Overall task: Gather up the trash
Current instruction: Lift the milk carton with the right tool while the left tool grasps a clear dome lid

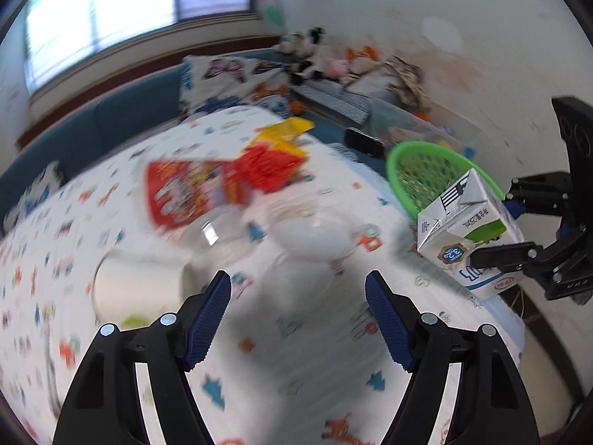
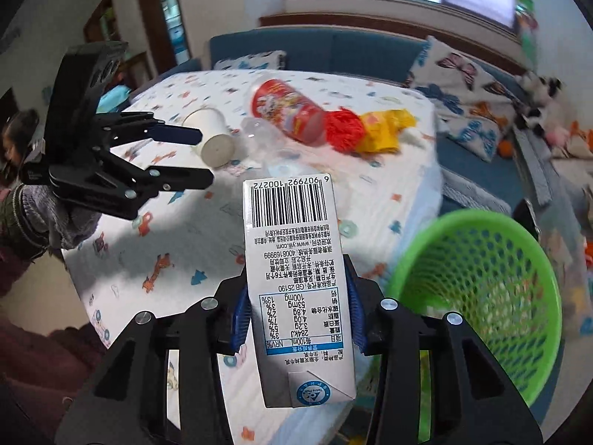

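Observation:
My right gripper [image 2: 296,293] is shut on a white milk carton [image 2: 292,252], its blue pads pressed to both sides, lifted above the table's right edge. In the left wrist view the carton [image 1: 463,222] hangs in front of the green mesh basket [image 1: 407,152]. That basket [image 2: 463,218] stands just right of the table. My left gripper [image 1: 298,282] is open and holds nothing, over the patterned tablecloth [image 1: 296,352]. Beyond it lie a red snack can [image 1: 185,193], a paper cup [image 1: 137,285] on its side, a clear plastic bottle [image 2: 267,144] and red and yellow wrappers [image 2: 378,129].
A blue sofa [image 2: 333,52] with butterfly pillows [image 2: 463,85] wraps the far side. Stuffed toys [image 1: 315,52] and a clear bin [image 1: 407,126] sit by the wall. A person [image 2: 15,141] is at the far left. The table drops off just before the basket.

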{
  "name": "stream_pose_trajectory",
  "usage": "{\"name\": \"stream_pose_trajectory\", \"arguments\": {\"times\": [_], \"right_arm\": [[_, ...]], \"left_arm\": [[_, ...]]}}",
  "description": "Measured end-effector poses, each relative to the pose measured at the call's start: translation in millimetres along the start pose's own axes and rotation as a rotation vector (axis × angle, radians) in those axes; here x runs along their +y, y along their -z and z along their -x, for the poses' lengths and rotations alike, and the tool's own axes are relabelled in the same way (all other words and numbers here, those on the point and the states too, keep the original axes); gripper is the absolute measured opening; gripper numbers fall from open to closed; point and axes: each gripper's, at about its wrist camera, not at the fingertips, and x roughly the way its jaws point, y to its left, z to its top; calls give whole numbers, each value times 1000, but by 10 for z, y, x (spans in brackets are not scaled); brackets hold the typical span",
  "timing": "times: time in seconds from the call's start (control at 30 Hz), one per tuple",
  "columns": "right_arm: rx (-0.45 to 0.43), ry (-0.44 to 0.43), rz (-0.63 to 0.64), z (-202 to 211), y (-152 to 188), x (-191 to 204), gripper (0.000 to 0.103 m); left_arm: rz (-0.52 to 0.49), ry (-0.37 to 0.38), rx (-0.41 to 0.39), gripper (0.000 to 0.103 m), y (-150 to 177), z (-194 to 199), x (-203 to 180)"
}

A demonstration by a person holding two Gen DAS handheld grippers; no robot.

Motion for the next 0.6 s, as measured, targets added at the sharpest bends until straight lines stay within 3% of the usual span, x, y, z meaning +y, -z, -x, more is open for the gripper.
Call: {"name": "stream_pose_trajectory", "arguments": {"times": [0.27, 0.6], "right_arm": [[-34, 54, -99, 232, 190, -133, 44], [-45, 80, -181, 338, 302, -252, 44]], "left_arm": [[-220, 28, 41, 71, -265, -314, -296], [-491, 30, 111, 58, -296, -588, -541]]}}
